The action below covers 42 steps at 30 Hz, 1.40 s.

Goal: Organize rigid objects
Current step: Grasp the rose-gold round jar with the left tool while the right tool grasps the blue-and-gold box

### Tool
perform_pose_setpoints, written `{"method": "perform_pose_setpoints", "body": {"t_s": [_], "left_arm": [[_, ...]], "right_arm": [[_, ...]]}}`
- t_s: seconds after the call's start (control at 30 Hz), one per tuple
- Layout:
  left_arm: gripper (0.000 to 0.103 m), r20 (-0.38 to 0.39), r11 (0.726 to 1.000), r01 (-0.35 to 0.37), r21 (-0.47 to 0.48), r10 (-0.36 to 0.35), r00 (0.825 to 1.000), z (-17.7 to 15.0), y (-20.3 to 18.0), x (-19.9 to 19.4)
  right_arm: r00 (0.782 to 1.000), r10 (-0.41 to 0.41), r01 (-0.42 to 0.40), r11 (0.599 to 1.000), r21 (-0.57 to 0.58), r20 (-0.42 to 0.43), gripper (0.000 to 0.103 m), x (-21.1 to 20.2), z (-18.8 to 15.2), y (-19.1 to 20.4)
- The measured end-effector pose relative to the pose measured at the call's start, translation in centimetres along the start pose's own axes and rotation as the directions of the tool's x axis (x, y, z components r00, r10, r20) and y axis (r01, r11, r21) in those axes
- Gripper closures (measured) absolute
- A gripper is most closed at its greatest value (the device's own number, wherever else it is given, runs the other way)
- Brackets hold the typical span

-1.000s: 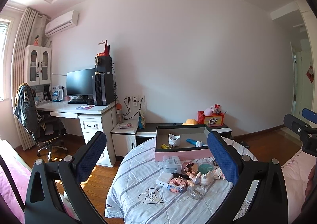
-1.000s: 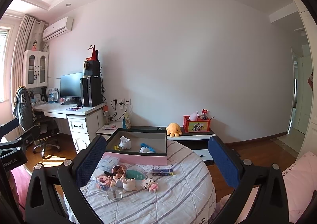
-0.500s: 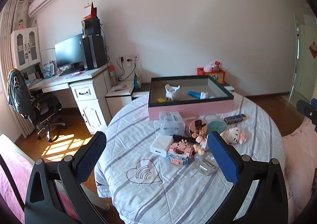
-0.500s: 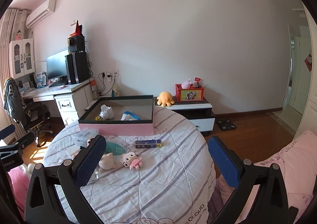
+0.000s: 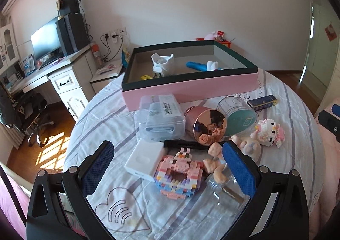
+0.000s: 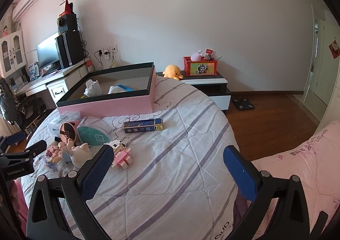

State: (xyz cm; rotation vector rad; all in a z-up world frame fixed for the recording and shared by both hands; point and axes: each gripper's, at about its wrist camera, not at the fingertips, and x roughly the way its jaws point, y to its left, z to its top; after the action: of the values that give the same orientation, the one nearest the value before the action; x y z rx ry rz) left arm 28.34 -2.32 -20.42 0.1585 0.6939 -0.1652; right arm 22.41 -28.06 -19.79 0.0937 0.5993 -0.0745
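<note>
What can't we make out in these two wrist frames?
- Pink box contents: in both views the near wall hides the floor's front strip; the yellow item is only partly seen.
- Clear jar: left view, the left claw's right finger covers its side.
- Small toys beside the rose-gold tin: right view, too small and crowded to separate.
- Blue carton print: too small to read in either view.

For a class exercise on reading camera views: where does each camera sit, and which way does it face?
Left wrist: on the left gripper, above the near-left toys, facing the pink box; its open fingers show.
Right wrist: on the right gripper, over the bare striped cover, facing the wall; open fingers and the left gripper show.
Shared: box, blue carton, brick toy.
</note>
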Motion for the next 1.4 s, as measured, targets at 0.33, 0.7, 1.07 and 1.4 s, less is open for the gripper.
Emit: {"method": "perform_pose_setpoints", "body": {"t_s": [0.33, 0.7, 1.07, 1.4], "left_arm": [[0.000, -0.046, 0.998, 0.063, -0.029, -0.064, 0.997, 2.5, 0.6, 4.9], [0.000, -0.084, 0.994, -0.068, -0.089, 0.060, 0.995, 2.7, 3.2, 6.9], [0.002, 0.010, 0.998, -0.055, -0.014, 0.055, 0.998, 5.3, 1.4, 4.8], [0.041, -0.074, 0.995, 0.022, 0.101, -0.015, 0.997, 4.7, -2.5, 6.7]], "right_arm": [[0.999, -0.006, 0.006, 1.000, -0.004, -0.044, 0.000, 3.4, 1.1, -0.2], [0.997, 0.037, -0.040, 0.998, -0.043, -0.074, 0.000, 6.1, 2.2, 1.7], [0.994, 0.063, -0.065, 0.997, -0.028, -0.094, 0.000, 6.7, 2.0, 1.7], [0.993, 0.082, -0.082, 0.997, 0.001, -0.086, 0.000, 6.3, 1.7, -0.1]]}}
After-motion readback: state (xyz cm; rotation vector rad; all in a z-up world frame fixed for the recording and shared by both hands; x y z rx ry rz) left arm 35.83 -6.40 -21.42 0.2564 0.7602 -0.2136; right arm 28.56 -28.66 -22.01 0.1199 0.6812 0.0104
